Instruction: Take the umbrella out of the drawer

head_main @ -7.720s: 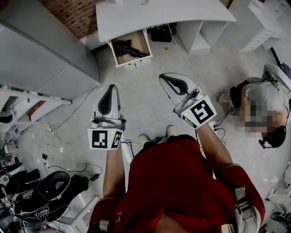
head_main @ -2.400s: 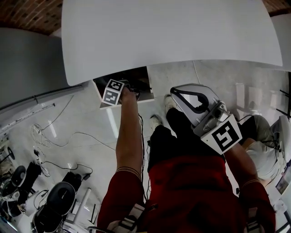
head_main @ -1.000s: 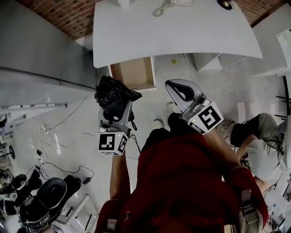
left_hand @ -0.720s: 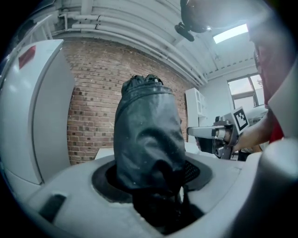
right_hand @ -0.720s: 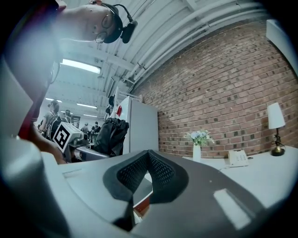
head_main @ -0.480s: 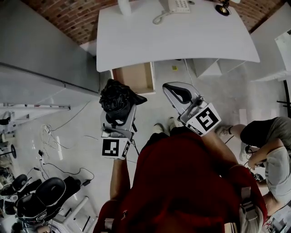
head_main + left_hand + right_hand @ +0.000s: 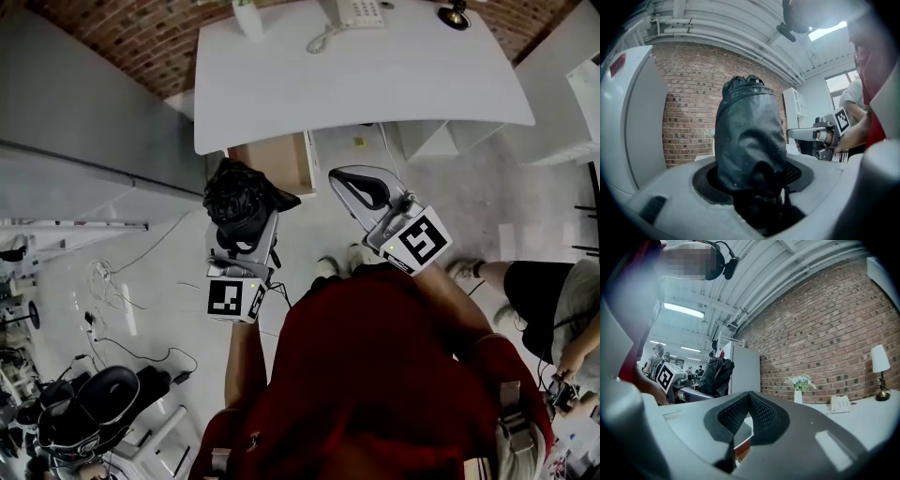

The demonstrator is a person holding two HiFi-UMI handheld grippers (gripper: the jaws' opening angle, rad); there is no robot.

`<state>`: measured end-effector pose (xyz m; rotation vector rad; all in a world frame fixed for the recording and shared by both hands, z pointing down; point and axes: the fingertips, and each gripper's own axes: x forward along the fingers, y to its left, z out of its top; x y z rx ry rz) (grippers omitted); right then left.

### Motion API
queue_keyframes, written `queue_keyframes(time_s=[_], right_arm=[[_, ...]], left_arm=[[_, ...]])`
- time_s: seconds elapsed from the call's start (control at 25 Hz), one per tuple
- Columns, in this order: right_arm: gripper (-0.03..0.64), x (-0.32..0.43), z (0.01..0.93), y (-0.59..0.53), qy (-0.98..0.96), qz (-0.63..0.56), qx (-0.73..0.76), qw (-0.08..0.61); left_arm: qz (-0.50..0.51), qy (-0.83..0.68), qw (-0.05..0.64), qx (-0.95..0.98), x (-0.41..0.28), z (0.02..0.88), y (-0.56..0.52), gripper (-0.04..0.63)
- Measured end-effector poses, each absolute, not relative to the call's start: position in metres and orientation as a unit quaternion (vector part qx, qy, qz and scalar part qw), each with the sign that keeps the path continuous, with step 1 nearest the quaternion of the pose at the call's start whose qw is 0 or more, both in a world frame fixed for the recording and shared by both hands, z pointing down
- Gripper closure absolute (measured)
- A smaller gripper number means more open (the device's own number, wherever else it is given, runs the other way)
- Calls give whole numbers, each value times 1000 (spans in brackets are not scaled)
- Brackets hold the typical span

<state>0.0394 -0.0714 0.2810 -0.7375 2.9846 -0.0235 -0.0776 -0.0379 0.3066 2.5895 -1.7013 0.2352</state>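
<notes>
A black folded umbrella (image 7: pixel 242 199) is clamped in my left gripper (image 7: pixel 240 225), held in the air in front of the open wooden drawer (image 7: pixel 277 160) under the white desk (image 7: pixel 375 75). In the left gripper view the umbrella (image 7: pixel 750 140) stands up between the pads and fills the middle. The drawer's visible bottom is bare. My right gripper (image 7: pixel 343 177) hovers to the right of the umbrella, shut with nothing in it; its pads (image 7: pixel 761 414) meet at the tip. From the right gripper view the umbrella (image 7: pixel 716 376) shows at the left.
On the desk stand a telephone (image 7: pixel 352 11), a vase (image 7: pixel 246 17) and a lamp (image 7: pixel 457 13). A grey cabinet (image 7: pixel 75 103) fills the left. Cables (image 7: pixel 122 328) and dark equipment (image 7: pixel 84 412) lie on the floor at lower left. A crouching person (image 7: pixel 553 309) is at the right.
My left gripper reached into the drawer, closed on the umbrella and drew it out. Over the last second it rose a little with the umbrella. The right gripper shifted slightly.
</notes>
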Motion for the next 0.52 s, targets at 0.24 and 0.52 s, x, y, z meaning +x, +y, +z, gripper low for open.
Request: queue_keyframes(time_s=[0.24, 0.52], right_arm=[[604, 42, 282, -74, 971, -10, -237, 36], [606, 48, 282, -77, 971, -11, -237, 38]], left_arm=[[84, -552, 15, 830, -79, 306, -39, 334], [90, -559, 11, 824, -78, 303, -39, 334]])
